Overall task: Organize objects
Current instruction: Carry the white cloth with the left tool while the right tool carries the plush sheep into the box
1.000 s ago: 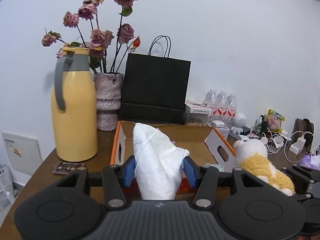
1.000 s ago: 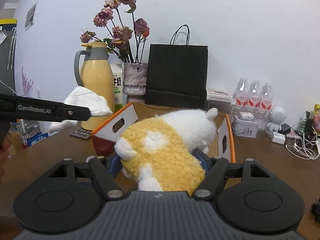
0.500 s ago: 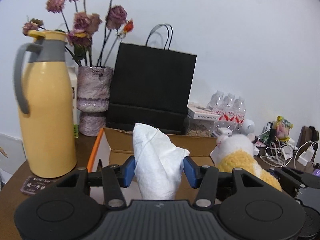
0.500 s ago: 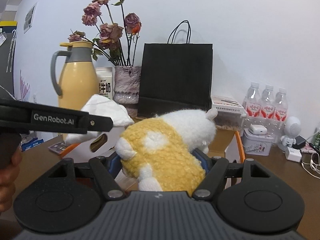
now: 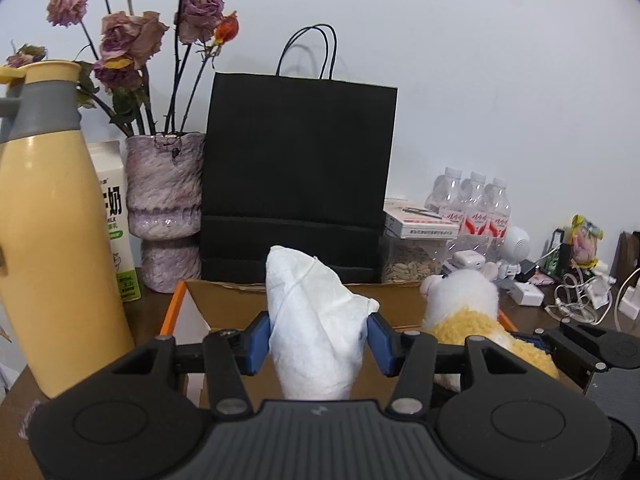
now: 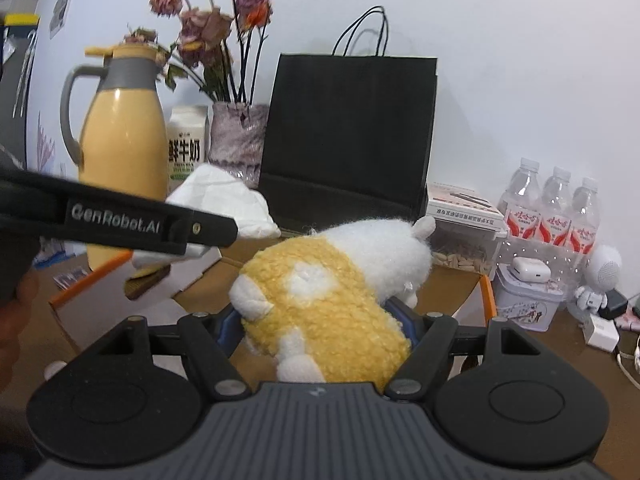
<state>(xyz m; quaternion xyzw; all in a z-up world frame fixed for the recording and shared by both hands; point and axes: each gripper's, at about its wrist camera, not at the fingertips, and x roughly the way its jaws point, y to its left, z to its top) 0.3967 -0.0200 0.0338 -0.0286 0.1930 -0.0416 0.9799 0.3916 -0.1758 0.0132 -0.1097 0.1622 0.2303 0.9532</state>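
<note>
My left gripper (image 5: 318, 342) is shut on a crumpled white cloth (image 5: 312, 320), blue pads pressing both its sides, above the open cardboard box (image 5: 224, 300) with orange edges. In the right wrist view my right gripper (image 6: 318, 326) is shut on a yellow and white plush toy (image 6: 332, 300), held over the same box (image 6: 460, 292). The plush toy (image 5: 468, 308) also shows at the right of the left wrist view. The left gripper's black body (image 6: 120, 220) crosses the left of the right wrist view with the cloth (image 6: 224, 200) sticking out of it.
Behind the box stand a black paper bag (image 5: 296, 184), a purple vase of dried roses (image 5: 164, 208), a milk carton (image 5: 116, 232) and a yellow thermos jug (image 5: 52, 240). To the right are water bottles (image 6: 552, 208), a tin (image 6: 528, 296), a small white robot figure (image 6: 600, 276), chargers and cables (image 5: 580, 300).
Both grippers have moved forward toward the box and the black bag, which loom larger now. The cloth and the plush toy stay gripped as before.
</note>
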